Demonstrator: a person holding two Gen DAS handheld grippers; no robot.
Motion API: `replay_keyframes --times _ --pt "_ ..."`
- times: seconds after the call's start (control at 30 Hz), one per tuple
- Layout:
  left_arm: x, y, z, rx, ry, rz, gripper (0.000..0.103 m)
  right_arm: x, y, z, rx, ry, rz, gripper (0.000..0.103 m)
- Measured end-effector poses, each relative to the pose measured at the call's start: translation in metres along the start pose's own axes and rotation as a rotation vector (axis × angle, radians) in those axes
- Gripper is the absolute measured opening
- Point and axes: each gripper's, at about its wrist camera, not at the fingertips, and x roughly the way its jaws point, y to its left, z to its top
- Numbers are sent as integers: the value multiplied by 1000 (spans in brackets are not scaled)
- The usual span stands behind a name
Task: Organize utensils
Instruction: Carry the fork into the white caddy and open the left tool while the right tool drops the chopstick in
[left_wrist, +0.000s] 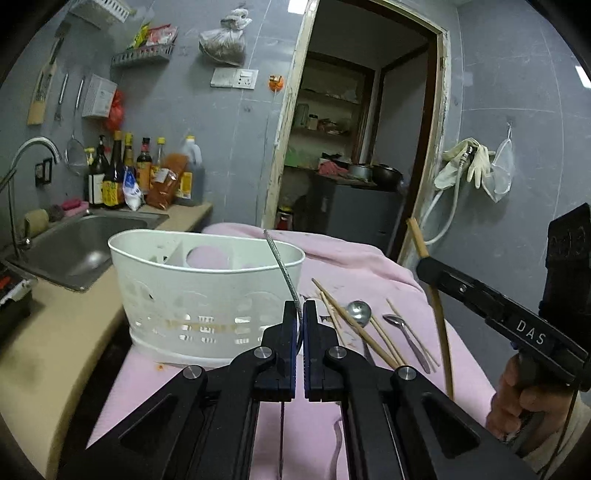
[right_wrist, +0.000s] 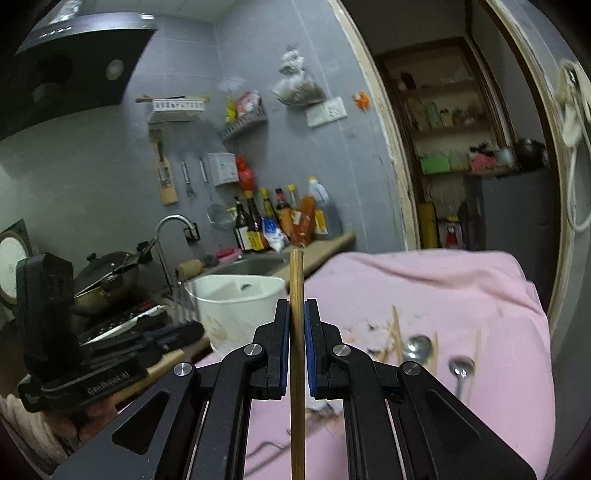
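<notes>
Utensils scattered on the pink cloth (left_wrist: 229, 435) to the right of the white caddy (left_wrist: 207, 295): wooden chopsticks (left_wrist: 354, 325), a small ladle (left_wrist: 358, 312), a spoon (left_wrist: 402, 332). Two more already lifted. Left gripper (left_wrist: 300, 314) with jaws together, clamped on a thin metal rod (left_wrist: 284, 273), its tip reaching above the caddy's rim. Right gripper (right_wrist: 296, 314) with jaws together, clamped on a bamboo chopstick (right_wrist: 296, 350), held upright to the right of the caddy.

Probably light and stiff, all of them. Metal rod likely slick and prone to pivoting between the pads; best taken near its middle. Bamboo chopstick less slippery, but long enough to swing when held low. Ladle and spoon lying flat on soft cloth, so best taken by the handle, not the bowl.

Hard to tell what the rod really is, perhaps a metal chopstick or a skewer; lower end lost behind the gripper. Inside of the caddy only partly visible beyond a divider, contents unclear. Chopsticks overlapping right of the caddy, count uncertain. Ladle handle hidden under them.
</notes>
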Motion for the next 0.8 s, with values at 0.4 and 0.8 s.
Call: replay_keyframes --times 0.4,0.8 --pt "-30 26 40 -59 -98 -10 1 7 13 32 19 -179 94 6" --pt "-44 85 126 -96 -347 154 1 57 50 106 -60 -570 11 6"
